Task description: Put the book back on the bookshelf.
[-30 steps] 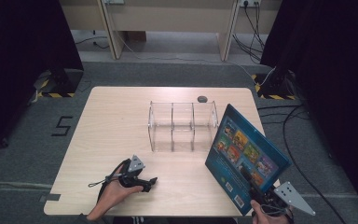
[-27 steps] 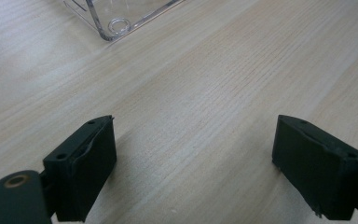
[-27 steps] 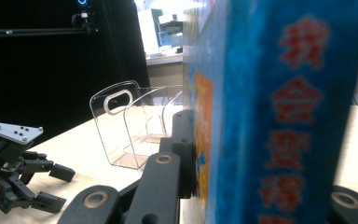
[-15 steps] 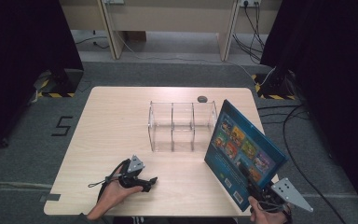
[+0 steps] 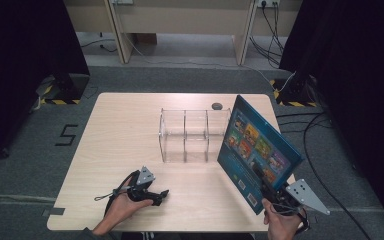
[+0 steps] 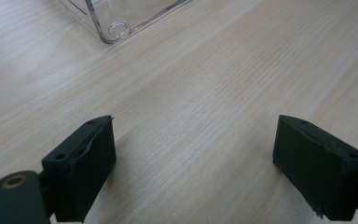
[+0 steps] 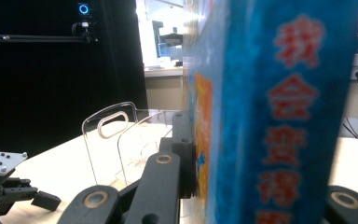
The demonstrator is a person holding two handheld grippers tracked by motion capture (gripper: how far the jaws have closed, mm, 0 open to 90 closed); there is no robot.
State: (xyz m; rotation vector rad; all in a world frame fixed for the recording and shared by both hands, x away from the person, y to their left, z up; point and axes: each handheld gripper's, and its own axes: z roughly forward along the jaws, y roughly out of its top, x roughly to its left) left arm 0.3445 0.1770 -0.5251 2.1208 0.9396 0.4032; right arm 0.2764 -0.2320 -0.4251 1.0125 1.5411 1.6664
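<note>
Your right gripper (image 5: 272,192) has carried the blue book (image 5: 257,150) a little leftward across the frame since a second ago, so its near edge now stands just beside the right end of the clear divider rack (image 5: 187,135) at the frame's center. You hold the book tilted and raised above the tabletop (image 5: 115,145) in the lower right of the high view, with the jaws clamped on its lower edge; in the right gripper view the spine with red characters fills the right half, pinched between the black jaws. Your left gripper (image 5: 155,195) has stayed where it was, resting on the tabletop at the lower left with your hand (image 5: 122,207) on it, jaws wide apart over bare wood. A small dark round object (image 5: 216,106) lies behind the rack.
</note>
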